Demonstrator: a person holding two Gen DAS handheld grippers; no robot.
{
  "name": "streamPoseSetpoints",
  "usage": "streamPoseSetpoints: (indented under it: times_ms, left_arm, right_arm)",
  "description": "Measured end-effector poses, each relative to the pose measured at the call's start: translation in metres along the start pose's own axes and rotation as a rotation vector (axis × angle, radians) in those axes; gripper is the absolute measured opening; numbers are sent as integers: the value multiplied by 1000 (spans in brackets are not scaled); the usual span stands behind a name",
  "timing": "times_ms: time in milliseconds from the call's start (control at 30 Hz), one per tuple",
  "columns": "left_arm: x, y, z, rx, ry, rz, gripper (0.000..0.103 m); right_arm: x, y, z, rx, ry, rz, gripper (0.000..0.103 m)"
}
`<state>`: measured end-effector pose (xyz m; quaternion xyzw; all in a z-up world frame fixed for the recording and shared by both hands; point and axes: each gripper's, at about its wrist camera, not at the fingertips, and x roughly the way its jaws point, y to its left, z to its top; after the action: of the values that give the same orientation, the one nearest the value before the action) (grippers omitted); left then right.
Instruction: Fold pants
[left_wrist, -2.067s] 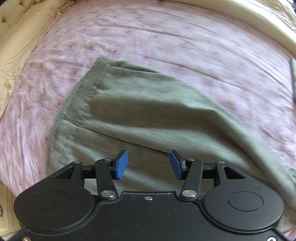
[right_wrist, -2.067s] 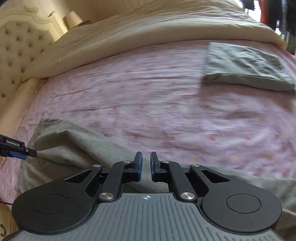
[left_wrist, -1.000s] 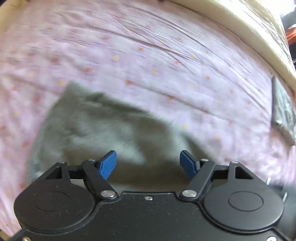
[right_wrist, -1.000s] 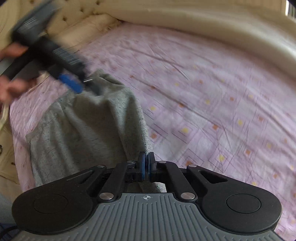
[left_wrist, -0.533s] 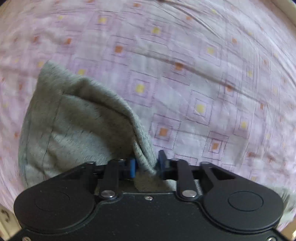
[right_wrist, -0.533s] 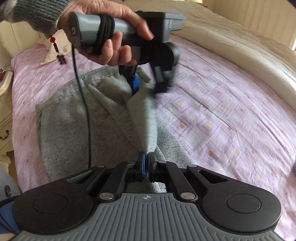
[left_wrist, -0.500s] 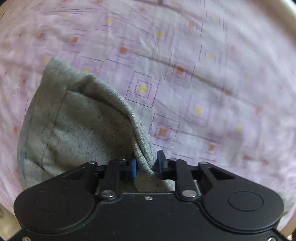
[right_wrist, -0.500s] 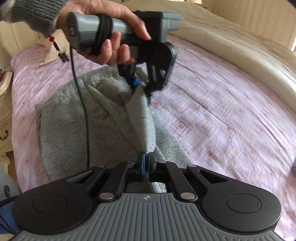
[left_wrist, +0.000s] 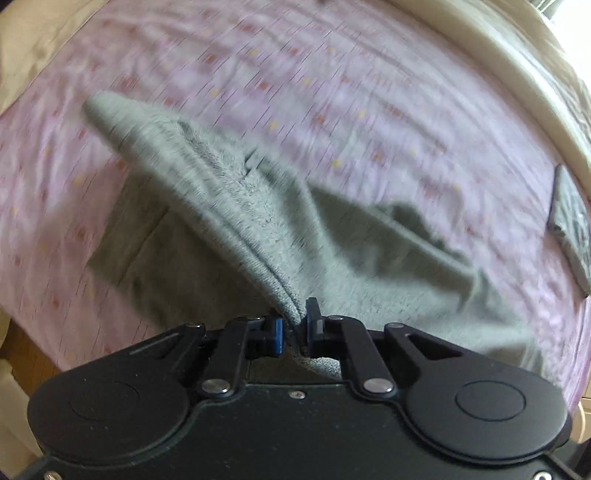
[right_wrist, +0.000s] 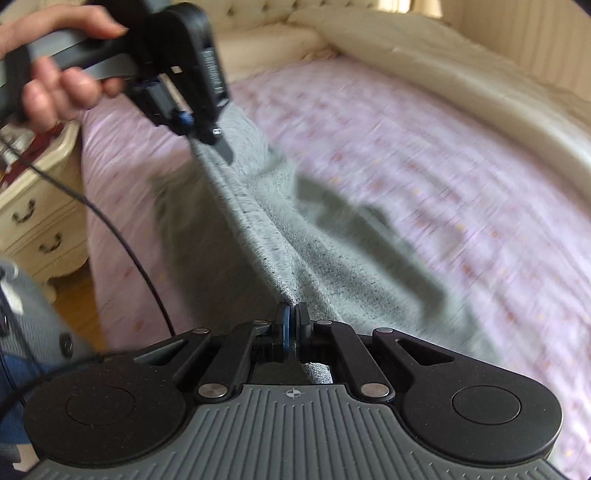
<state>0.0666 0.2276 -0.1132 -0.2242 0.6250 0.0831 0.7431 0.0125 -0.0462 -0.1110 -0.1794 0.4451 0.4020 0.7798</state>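
Grey knit pants (left_wrist: 236, 206) lie partly lifted over the pink patterned bed sheet (left_wrist: 332, 74). My left gripper (left_wrist: 293, 317) has its jaws closing on a folded edge of the pants, and the blue pads press on the fabric. My right gripper (right_wrist: 291, 314) is shut on the same edge further along. The cloth (right_wrist: 332, 266) stretches taut as a ridge between the two. The right wrist view also shows the left gripper (right_wrist: 201, 134), held by a hand (right_wrist: 55, 88), at the upper left. Both views are blurred by motion.
A folded grey garment (left_wrist: 570, 229) lies at the right side of the bed. A cream duvet (right_wrist: 443, 66) is bunched along the far edge. A cream nightstand (right_wrist: 33, 206) stands left of the bed. A black cable (right_wrist: 122, 236) hangs from the left gripper.
The left gripper went from wide open to gripping the pants' edge. Both grippers then swept across the bed, pulling the held edge up and stretching it between them.
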Motion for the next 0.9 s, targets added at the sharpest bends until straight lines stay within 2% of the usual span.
streamPoseSetpoints:
  times_ms: [167,400,633,800,900]
  left_arm:
    - [35,22,-32,-49,11,16,15]
    - [60,20,-32,-12,12,40,15]
    - [80,25,-29,35,37,54,23]
    - [88,20,-21,91,58,60,25]
    - [93,18,-13,97,79,60,26]
  right_arm:
    - [19,17,-21,-9,93,35,3]
    - [41,25,-29,22,147,19,3]
    - [60,36,-33,56,199,-16,5]
    - [56,36,-30,149,203,-54,7]
    - [29,26,-36,318,146,-79,8]
